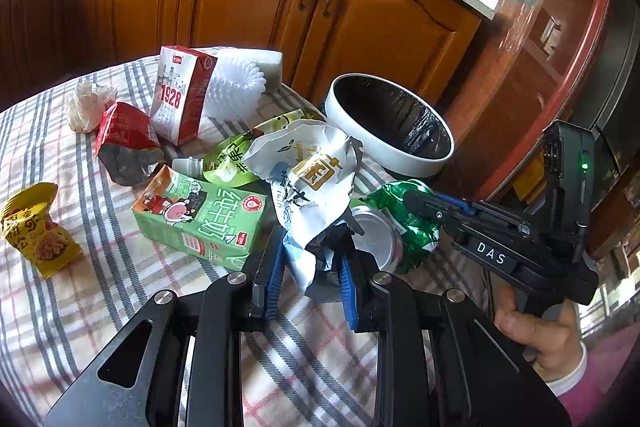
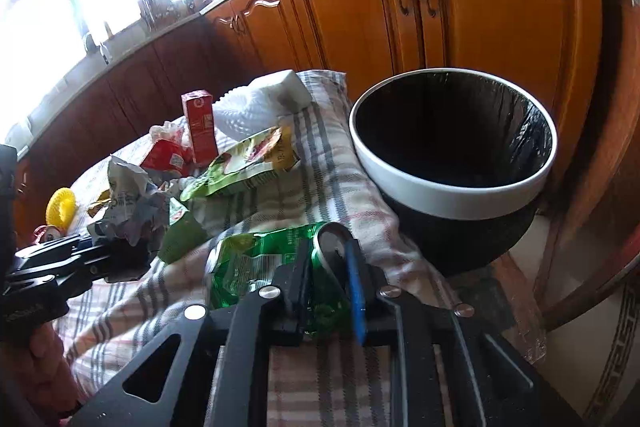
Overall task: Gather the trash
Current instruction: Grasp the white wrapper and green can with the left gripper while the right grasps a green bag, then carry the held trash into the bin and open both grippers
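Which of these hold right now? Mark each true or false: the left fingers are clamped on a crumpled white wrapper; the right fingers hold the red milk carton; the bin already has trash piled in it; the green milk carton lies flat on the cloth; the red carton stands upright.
1. The left gripper has its fingers clamped on the crumpled white wrapper. True.
2. The right gripper holds the red carton. False: its fingers are on the crushed green can.
3. The bin has trash piled in it. False: only its black liner shows.
4. The green milk carton lies flat on the checked cloth. True.
5. The red carton stands upright. True.
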Motion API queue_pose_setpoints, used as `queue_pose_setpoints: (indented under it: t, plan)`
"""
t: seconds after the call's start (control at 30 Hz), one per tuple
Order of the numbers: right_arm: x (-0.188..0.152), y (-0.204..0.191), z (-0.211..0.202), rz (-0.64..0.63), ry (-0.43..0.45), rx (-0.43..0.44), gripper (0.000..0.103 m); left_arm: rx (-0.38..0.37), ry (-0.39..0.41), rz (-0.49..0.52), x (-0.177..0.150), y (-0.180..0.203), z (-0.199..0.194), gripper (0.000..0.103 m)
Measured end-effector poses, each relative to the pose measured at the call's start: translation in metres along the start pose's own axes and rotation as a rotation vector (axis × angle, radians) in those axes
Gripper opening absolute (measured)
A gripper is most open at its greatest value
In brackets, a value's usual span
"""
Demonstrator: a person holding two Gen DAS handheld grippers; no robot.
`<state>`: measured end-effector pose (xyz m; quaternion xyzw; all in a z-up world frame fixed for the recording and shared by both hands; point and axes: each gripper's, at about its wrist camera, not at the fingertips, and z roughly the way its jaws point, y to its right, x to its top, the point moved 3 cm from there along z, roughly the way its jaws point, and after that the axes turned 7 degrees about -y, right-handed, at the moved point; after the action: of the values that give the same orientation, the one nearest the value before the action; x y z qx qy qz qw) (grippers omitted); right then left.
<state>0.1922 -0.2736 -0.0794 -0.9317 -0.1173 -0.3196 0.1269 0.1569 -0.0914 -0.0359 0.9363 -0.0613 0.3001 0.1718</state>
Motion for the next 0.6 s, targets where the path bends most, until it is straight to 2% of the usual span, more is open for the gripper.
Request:
queue_pose_setpoints:
  t: [0.27,0.6]
  plan:
    - [0.011,0.010,-0.017,0.021,0.070,-0.035,0.014,-0.012,-0.001,0.035,0.019,0.016,0.011,0.023]
    - [0.046,0.060,-0.035,0.080,0.143,-0.095,0.014,-0.039,-0.014,0.113,0.058,0.056,0.041,0.023]
